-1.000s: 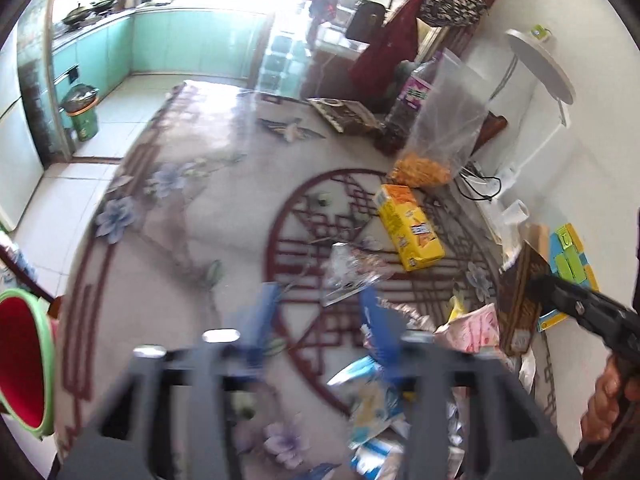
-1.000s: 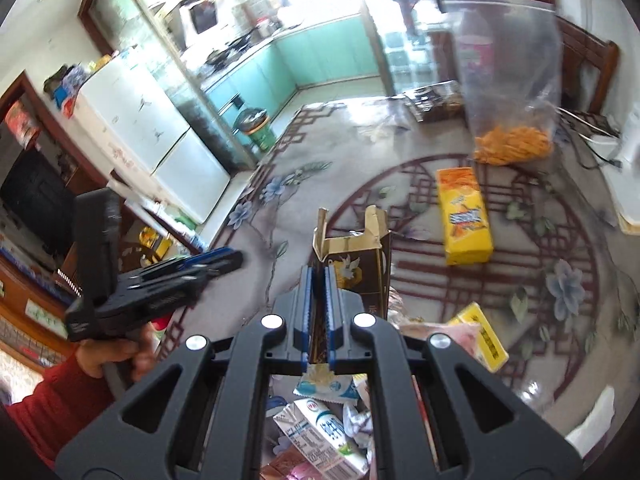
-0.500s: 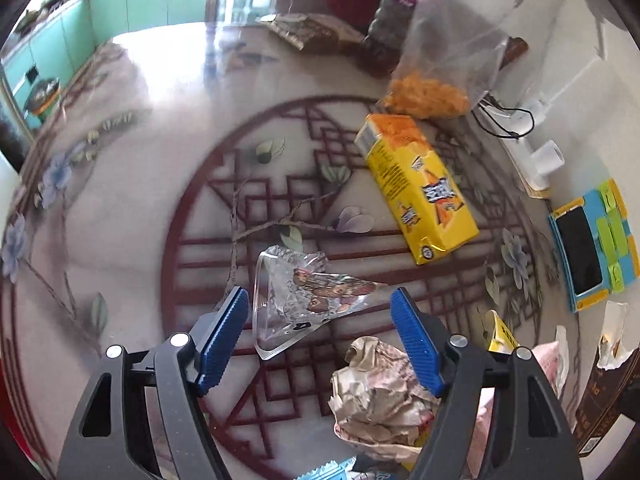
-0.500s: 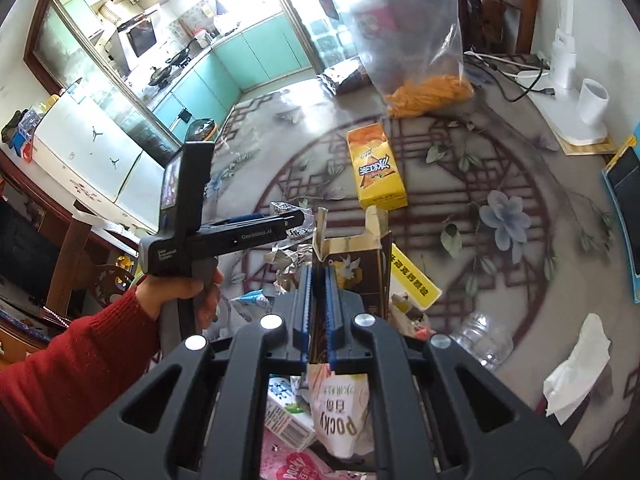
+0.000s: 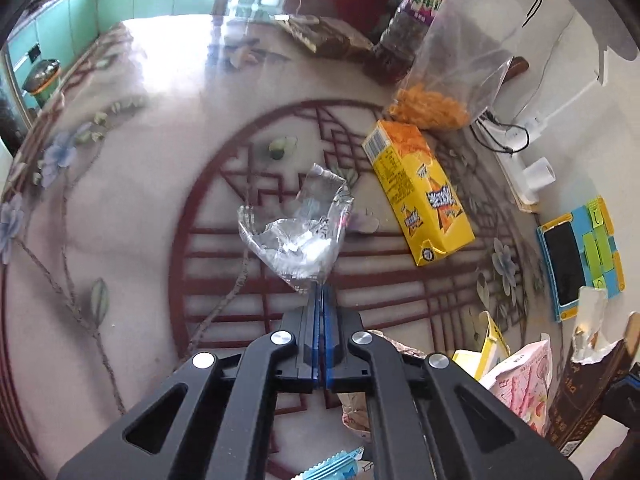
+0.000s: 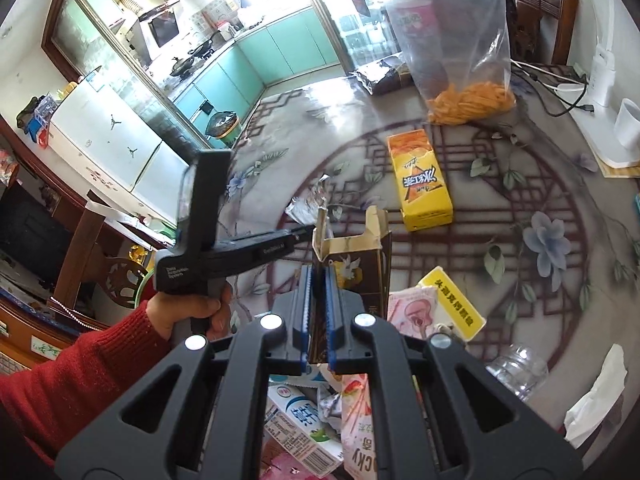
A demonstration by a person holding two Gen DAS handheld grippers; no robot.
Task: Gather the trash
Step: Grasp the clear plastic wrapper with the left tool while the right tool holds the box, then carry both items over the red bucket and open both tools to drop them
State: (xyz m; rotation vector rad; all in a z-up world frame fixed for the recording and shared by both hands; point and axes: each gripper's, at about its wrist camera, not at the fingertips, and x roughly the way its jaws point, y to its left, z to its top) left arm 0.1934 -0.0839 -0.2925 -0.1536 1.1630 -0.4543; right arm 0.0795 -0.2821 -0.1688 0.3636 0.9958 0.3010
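Your brown carton hides whatever lies straight behind it on the tabletop, and its lower end disappears between the right gripper pads. Below that carton, the heap of wrappers is cut off by the frame's bottom edge. In your left view, the brown carton is clipped at the right edge.

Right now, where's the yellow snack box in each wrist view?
Left wrist: yellow snack box right of centre, lying flat beyond the left gripper.
Right wrist: upper centre-right, beyond the right gripper.
Shared landmark: clear bag of orange snacks just behind the box.
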